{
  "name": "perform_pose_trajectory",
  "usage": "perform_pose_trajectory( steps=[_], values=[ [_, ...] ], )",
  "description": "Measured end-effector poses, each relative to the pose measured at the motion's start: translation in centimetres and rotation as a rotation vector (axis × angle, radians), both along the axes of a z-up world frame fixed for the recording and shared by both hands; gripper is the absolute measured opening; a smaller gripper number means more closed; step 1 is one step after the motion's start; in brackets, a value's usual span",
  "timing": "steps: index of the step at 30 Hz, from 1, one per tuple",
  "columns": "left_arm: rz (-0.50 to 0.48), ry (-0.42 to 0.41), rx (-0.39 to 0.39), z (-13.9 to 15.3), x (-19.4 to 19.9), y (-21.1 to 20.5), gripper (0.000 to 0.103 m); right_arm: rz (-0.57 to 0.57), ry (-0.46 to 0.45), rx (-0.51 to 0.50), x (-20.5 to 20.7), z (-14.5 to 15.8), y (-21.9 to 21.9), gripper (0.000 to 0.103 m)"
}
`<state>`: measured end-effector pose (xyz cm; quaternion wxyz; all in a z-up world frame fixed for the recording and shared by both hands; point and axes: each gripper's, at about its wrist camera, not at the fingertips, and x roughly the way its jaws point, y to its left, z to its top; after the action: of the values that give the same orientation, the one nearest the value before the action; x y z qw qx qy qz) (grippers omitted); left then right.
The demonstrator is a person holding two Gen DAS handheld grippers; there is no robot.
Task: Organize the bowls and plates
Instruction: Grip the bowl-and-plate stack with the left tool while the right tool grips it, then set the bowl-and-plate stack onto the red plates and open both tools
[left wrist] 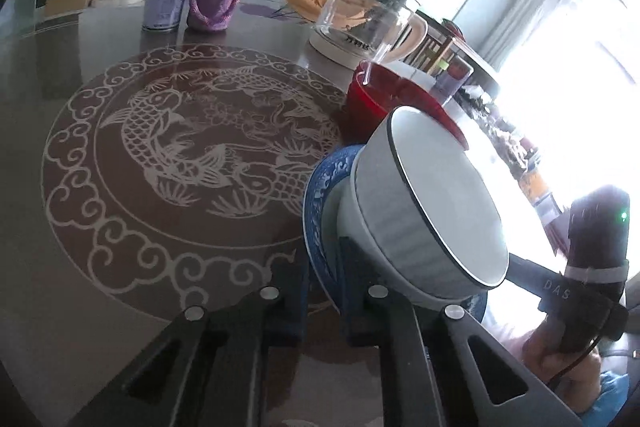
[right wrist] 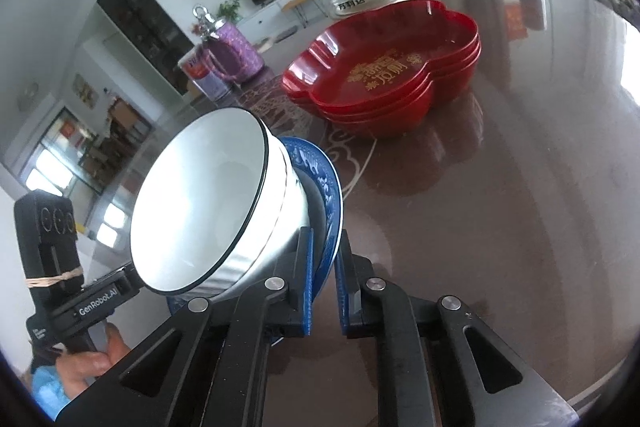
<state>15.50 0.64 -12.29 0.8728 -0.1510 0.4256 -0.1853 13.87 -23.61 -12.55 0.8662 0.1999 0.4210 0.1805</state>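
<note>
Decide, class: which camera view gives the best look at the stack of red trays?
The right wrist view: the red trays show whole, stacked, with gold lettering inside the top one. The left wrist view shows only part of them, cut off by the white bowl.

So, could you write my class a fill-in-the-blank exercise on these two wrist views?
1. Both claws are shut on the rim of the ____ patterned plate.
2. The white bowl sits on that ____.
3. The red trays form a ____ on the table.
4. Behind the trays stands a glass ____ with a cream handle.

Missing words: blue; plate; stack; kettle
</note>
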Motion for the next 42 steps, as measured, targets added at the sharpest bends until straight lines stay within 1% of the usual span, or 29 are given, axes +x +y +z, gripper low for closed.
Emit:
perform_pose_trajectory(
  steps=[4, 8, 11, 13, 16, 18, 20, 23, 25, 27, 28, 30, 32, 35, 36, 37, 38, 39, 40, 42],
  values=[
    [0.014, -0.019, 0.000, 1.8, 0.0, 0.0, 0.011, -0.010, -0.013, 0.027, -0.3, 1.1, -0.1, 0.012],
    [0.022, -0.046, -0.015, 4.4, 1.5, -0.3, 0.011, -0.025, -0.049, 0.047, 0.4, 3.5, -0.6, 0.013],
    [0.019, -0.067, -0.027, 6.3, 4.1, -1.3, 0.011, -0.039, -0.073, 0.067, 2.1, 5.6, -1.6, 0.013],
    [0.013, -0.093, -0.025, 7.5, 6.3, -2.4, 0.011, -0.052, -0.092, 0.064, 4.1, 6.9, -2.6, 0.013],
    [0.005, -0.115, -0.031, 8.6, 9.9, -4.1, 0.011, -0.068, -0.106, 0.051, 6.8, 7.8, -4.0, 0.013],
    [-0.004, -0.119, -0.029, 8.6, 12.5, -5.5, 0.011, -0.084, -0.110, 0.037, 8.6, 7.8, -4.9, 0.013],
    [-0.013, -0.113, -0.025, 7.9, 14.2, -6.7, 0.011, -0.105, -0.102, 0.028, 10.5, 7.2, -6.0, 0.013],
    [-0.025, -0.079, 0.005, 5.7, 16.7, -8.5, 0.011, -0.132, -0.084, -0.011, 12.6, 5.6, -7.2, 0.013],
    [-0.029, -0.050, 0.040, 4.0, 17.4, -9.5, 0.011, -0.139, -0.071, -0.055, 13.6, 4.4, -7.5, 0.013],
    [-0.032, -0.034, 0.104, 2.5, 18.0, -10.1, 0.011, -0.134, -0.066, -0.123, 13.9, 3.4, -7.3, 0.013],
    [-0.040, -0.034, 0.117, 2.1, 17.9, -10.2, 0.011, -0.131, -0.067, -0.147, 14.0, 3.1, -7.2, 0.014],
    [-0.039, -0.075, 0.159, 2.4, 17.5, -10.3, 0.011, -0.124, -0.098, -0.177, 13.8, 3.0, -7.0, 0.014],
    [-0.012, -0.102, 0.192, 3.6, 17.0, -10.1, 0.012, -0.136, -0.139, -0.217, 13.2, 3.7, -6.9, 0.019],
    [0.039, -0.130, 0.189, 5.5, 15.9, -8.8, 0.012, -0.158, -0.206, -0.215, 12.3, 5.8, -7.6, 0.021],
    [0.051, -0.137, 0.195, 6.0, 15.3, -8.3, 0.012, -0.164, -0.225, -0.224, 11.9, 6.6, -7.7, 0.027],
    [0.056, -0.141, 0.204, 6.3, 14.7, -7.9, 0.012, -0.171, -0.243, -0.234, 11.2, 7.4, -7.8, 0.037],
    [0.060, -0.145, 0.219, 6.6, 13.9, -7.7, 0.012, -0.180, -0.259, -0.242, 10.3, 8.2, -7.9, 0.043],
    [0.062, -0.149, 0.236, 6.7, 13.0, -7.6, 0.012, -0.187, -0.270, -0.247, 9.8, 8.6, -8.0, 0.054],
    [0.062, -0.156, 0.263, 6.8, 11.8, -7.6, 0.012, -0.202, -0.281, -0.253, 8.5, 9.0, -8.0, 0.061],
    [0.064, -0.159, 0.302, 6.9, 10.0, -7.8, 0.013, -0.223, -0.291, -0.249, 5.6, 9.2, -7.8, 0.066]
  ],
)
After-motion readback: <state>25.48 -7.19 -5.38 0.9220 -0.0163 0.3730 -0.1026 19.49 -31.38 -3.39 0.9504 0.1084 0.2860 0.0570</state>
